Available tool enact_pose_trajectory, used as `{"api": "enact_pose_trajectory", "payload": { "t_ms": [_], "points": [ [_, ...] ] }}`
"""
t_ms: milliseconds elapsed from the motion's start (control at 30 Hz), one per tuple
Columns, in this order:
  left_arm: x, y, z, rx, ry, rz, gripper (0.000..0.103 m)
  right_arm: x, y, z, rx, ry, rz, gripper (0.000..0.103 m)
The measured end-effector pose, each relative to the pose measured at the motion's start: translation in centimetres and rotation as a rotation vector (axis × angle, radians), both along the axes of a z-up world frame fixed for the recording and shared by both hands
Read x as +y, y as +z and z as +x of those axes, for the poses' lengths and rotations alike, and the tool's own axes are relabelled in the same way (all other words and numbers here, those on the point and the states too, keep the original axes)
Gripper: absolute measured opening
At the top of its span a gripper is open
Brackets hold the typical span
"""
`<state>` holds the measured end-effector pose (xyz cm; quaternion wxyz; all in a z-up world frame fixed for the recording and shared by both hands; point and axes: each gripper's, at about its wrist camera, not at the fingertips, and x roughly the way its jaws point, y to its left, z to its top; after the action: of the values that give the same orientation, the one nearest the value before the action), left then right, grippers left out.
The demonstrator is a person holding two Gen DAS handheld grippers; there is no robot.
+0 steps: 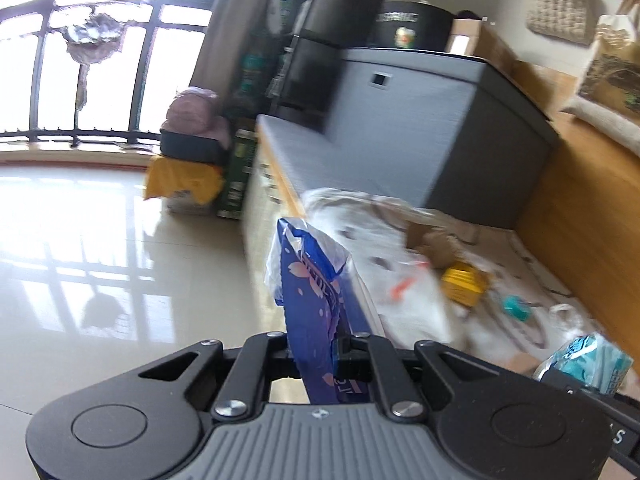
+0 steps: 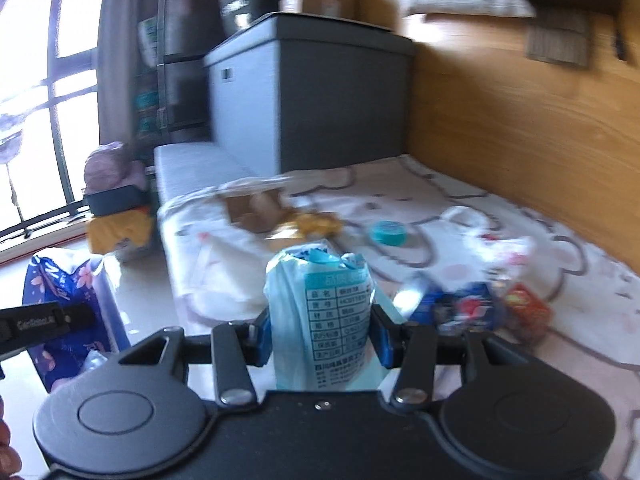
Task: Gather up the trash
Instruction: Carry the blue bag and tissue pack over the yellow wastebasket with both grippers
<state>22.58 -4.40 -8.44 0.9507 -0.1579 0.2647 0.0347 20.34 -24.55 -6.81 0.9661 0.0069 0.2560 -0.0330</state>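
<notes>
My left gripper (image 1: 316, 354) is shut on a dark blue plastic bag with a pink blossom print (image 1: 308, 280), which stands up between the jaws above the edge of the bed. The same bag (image 2: 64, 292) shows at the left of the right wrist view. My right gripper (image 2: 320, 332) is shut on a pale blue soft pack with a printed label (image 2: 320, 292), held upright. That pack (image 1: 588, 364) also appears at the lower right of the left wrist view. Loose trash lies on the patterned sheet (image 2: 440, 184): a cardboard box (image 2: 256, 208), a yellow packet (image 2: 316, 224), a teal lid (image 2: 388, 232), a white plastic bag (image 2: 468, 216) and a red packet (image 2: 524, 308).
A grey storage chest (image 2: 312, 92) stands at the far end of the bed against a wooden wall panel (image 2: 520, 112). Glossy tiled floor (image 1: 100, 240) spreads to the left up to a large window (image 1: 100, 60). Boxes and a yellow bag (image 1: 180, 180) are stacked by the bed's corner.
</notes>
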Motion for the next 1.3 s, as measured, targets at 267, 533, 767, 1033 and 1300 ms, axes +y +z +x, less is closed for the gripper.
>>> {"api": "enact_pose_trajectory", "payload": {
  "t_ms": [267, 533, 767, 1033, 1300],
  "points": [
    [5.5, -1.6, 0.1, 0.067, 0.106, 0.075, 0.011, 6.1, -1.9, 1.9, 0.027, 0.155, 0.038, 0.049],
    [8.8, -4.1, 0.9, 0.167, 0.145, 0.127, 0.011, 11.2, -6.0, 4.7, 0.116, 0.286, 0.072, 0.049],
    [9.4, -6.6, 2.2, 0.257, 0.137, 0.162, 0.011, 14.1, -9.9, 7.6, 0.208, 0.359, 0.096, 0.049],
    [8.9, -10.0, 4.3, 0.378, 0.115, 0.229, 0.011, 14.8, -14.2, 10.2, 0.353, 0.398, 0.152, 0.049],
    [8.5, -13.4, 5.9, 0.483, 0.110, 0.243, 0.011, 14.2, -18.1, 12.5, 0.487, 0.388, 0.178, 0.049]
  ]
}}
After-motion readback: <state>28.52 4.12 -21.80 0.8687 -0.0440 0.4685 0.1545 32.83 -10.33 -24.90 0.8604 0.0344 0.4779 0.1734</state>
